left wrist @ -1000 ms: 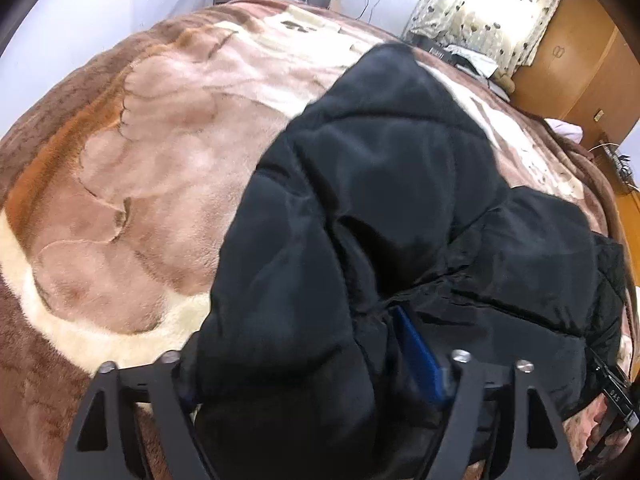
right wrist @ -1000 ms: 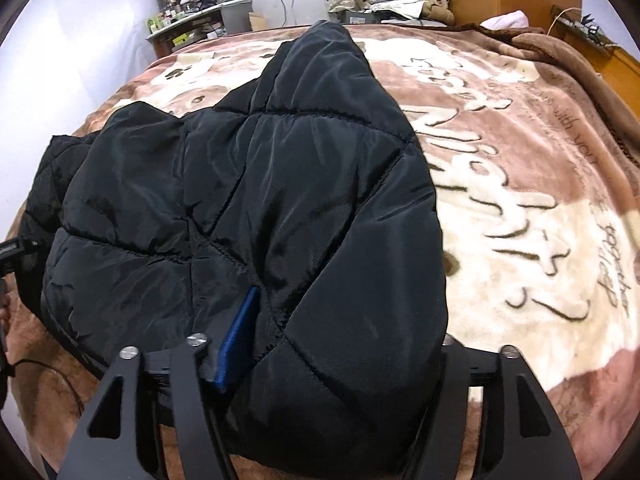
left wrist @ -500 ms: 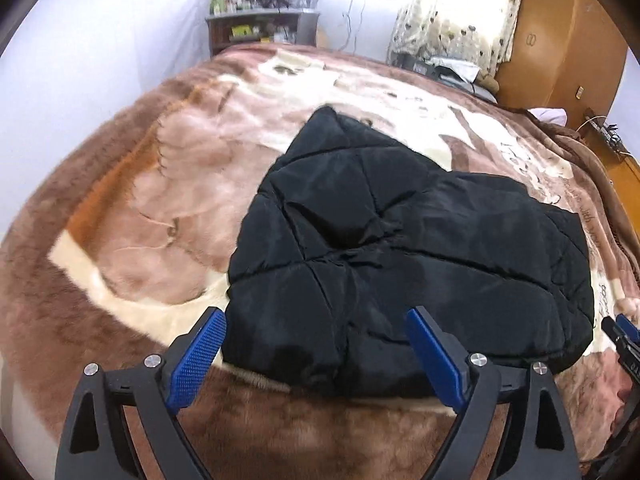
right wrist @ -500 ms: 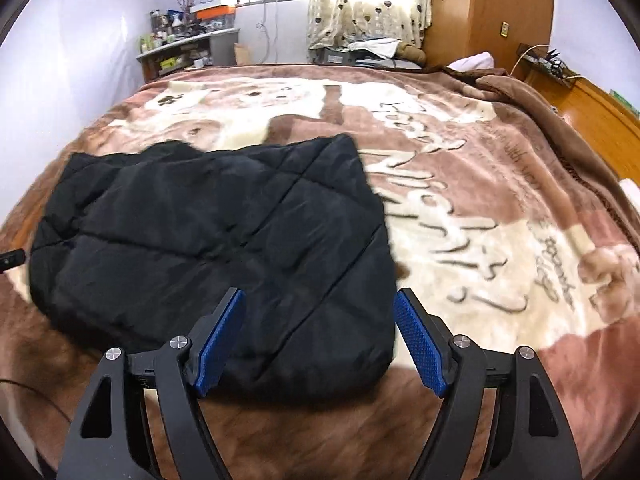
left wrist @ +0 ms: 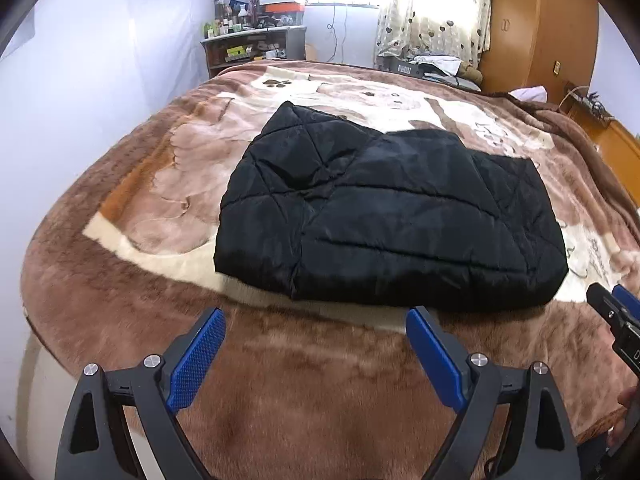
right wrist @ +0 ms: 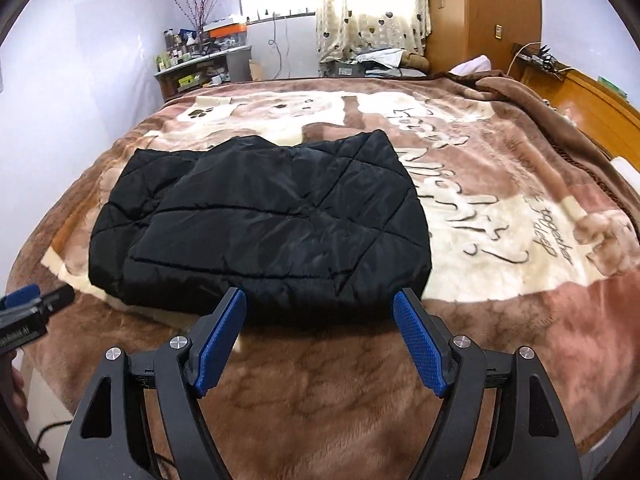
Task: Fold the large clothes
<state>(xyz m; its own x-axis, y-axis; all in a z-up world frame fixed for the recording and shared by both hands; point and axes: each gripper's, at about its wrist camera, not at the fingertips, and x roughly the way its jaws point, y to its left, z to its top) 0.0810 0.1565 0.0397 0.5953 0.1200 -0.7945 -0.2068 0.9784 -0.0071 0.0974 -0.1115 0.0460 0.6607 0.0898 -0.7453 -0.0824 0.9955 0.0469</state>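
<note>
A black quilted jacket (left wrist: 384,220) (right wrist: 272,224) lies folded into a compact bundle on the brown bear-print blanket (left wrist: 132,208) (right wrist: 500,216) that covers the bed. My left gripper (left wrist: 316,320) hangs open above the blanket, short of the jacket's near edge, with nothing between its blue pads. In the right wrist view my right gripper (right wrist: 320,300) is open too, its fingertips just in front of the jacket's near edge and apart from it. The right gripper's tip (left wrist: 612,308) shows at the right edge of the left wrist view; the left one (right wrist: 28,300) shows at the left edge of the right wrist view.
A cluttered shelf (left wrist: 256,46) stands beyond the bed's far left corner. Piled items (right wrist: 376,62) sit under the curtained window. A wooden wardrobe (right wrist: 476,12) and a wooden headboard (right wrist: 580,92) run along the right. The bed's near edge drops off just below the grippers.
Both grippers let go of the jacket, opened and drew back and up. The jacket, held between the jaws a second ago, now lies folded flat on the blanket.
</note>
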